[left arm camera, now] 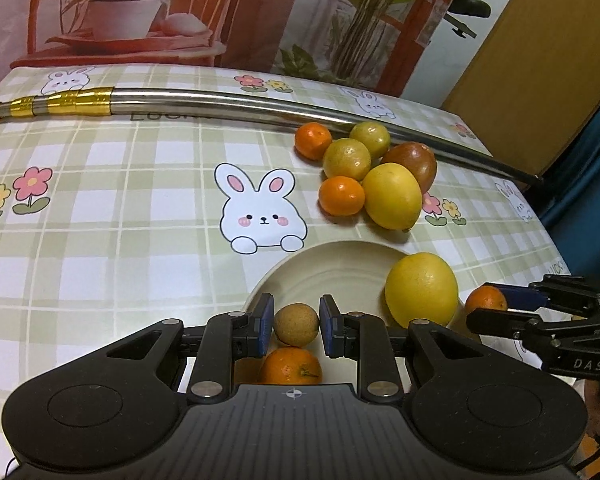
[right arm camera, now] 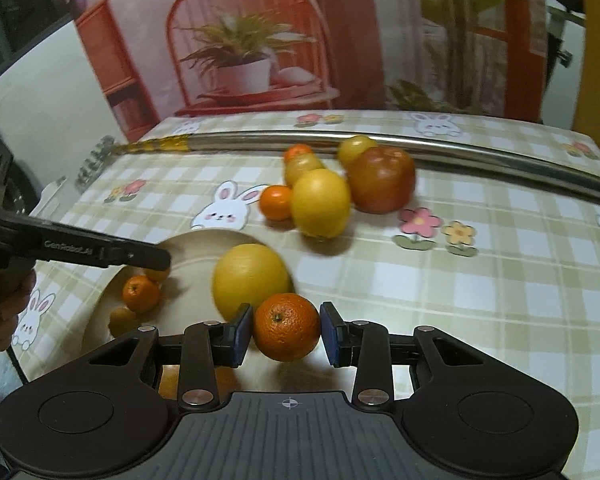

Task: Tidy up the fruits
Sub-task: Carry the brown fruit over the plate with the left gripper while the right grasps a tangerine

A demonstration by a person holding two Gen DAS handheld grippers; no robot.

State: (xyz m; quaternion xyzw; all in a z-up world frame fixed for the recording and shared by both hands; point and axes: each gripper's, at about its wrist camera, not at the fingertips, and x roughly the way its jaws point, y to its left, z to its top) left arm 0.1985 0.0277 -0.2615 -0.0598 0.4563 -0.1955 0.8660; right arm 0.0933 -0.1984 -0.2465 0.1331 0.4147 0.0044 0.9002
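Fruits [left arm camera: 374, 178] on "LUCKY" tablecloth [left arm camera: 100, 184], right tool [right arm camera: 287, 330] marked "DAS"

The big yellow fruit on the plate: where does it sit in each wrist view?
Left wrist: big yellow fruit lower right, on the plate's right rim.
Right wrist: centre, just behind the orange between the right gripper fingers.
Shared landmark: steel pipe across the table's far side.

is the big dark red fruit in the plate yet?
No: the large dark red-brown fruit sits on the tablecloth in the loose pile beside the steel pole, beyond the cream round plate.
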